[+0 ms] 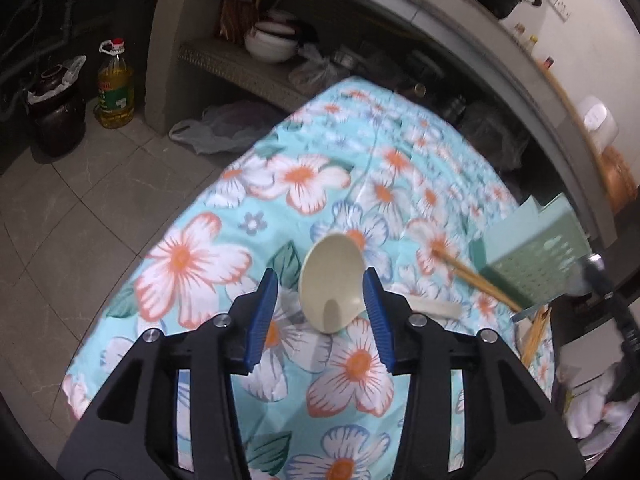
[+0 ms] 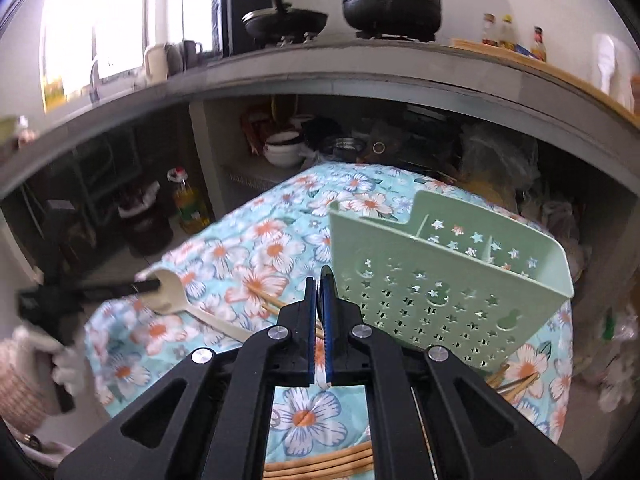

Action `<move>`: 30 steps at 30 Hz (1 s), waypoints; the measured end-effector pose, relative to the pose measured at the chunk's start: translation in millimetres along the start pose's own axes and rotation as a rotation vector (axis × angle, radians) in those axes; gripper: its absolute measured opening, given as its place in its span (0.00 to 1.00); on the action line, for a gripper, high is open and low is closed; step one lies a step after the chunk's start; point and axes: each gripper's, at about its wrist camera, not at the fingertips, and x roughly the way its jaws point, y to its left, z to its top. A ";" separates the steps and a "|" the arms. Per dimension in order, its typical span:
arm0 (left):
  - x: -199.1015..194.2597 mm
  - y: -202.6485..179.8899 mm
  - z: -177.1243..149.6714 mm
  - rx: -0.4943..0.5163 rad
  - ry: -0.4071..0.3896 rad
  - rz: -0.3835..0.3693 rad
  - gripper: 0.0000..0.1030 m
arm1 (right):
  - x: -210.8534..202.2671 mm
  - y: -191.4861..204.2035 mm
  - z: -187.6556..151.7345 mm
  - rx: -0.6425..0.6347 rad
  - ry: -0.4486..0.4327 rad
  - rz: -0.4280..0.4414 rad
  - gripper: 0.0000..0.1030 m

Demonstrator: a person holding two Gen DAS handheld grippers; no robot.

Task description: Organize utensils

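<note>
Lying on the flowered table, the cream spoon [image 1: 334,284] has its bowl between the left gripper [image 1: 322,312]'s parted jaws (pads not pressing), handle running right toward the green utensil basket [image 2: 448,280], beside which the right gripper [image 2: 320,328] stays empty, jaws closed.

A floral cloth [image 1: 304,184] covers the table, bearing a cream spoon [image 1: 332,284] and chopsticks [image 1: 476,280].
</note>
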 end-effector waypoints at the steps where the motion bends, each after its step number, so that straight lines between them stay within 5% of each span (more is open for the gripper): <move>1: 3.3 -1.5 -1.0 0.004 -0.001 0.010 0.39 | -1.1 -1.9 0.8 0.012 -0.004 0.008 0.03; 7: 15.8 -5.3 -0.4 0.026 -0.016 0.066 0.07 | -16.9 -26.0 1.1 0.113 -0.035 0.052 0.03; 19: -46.7 -36.6 15.5 0.165 -0.185 0.066 0.04 | -39.3 -61.3 -0.5 0.261 -0.103 0.131 0.03; 30: -130.3 -92.3 56.1 0.251 -0.413 -0.077 0.04 | -75.1 -67.9 4.2 0.265 -0.196 0.150 0.03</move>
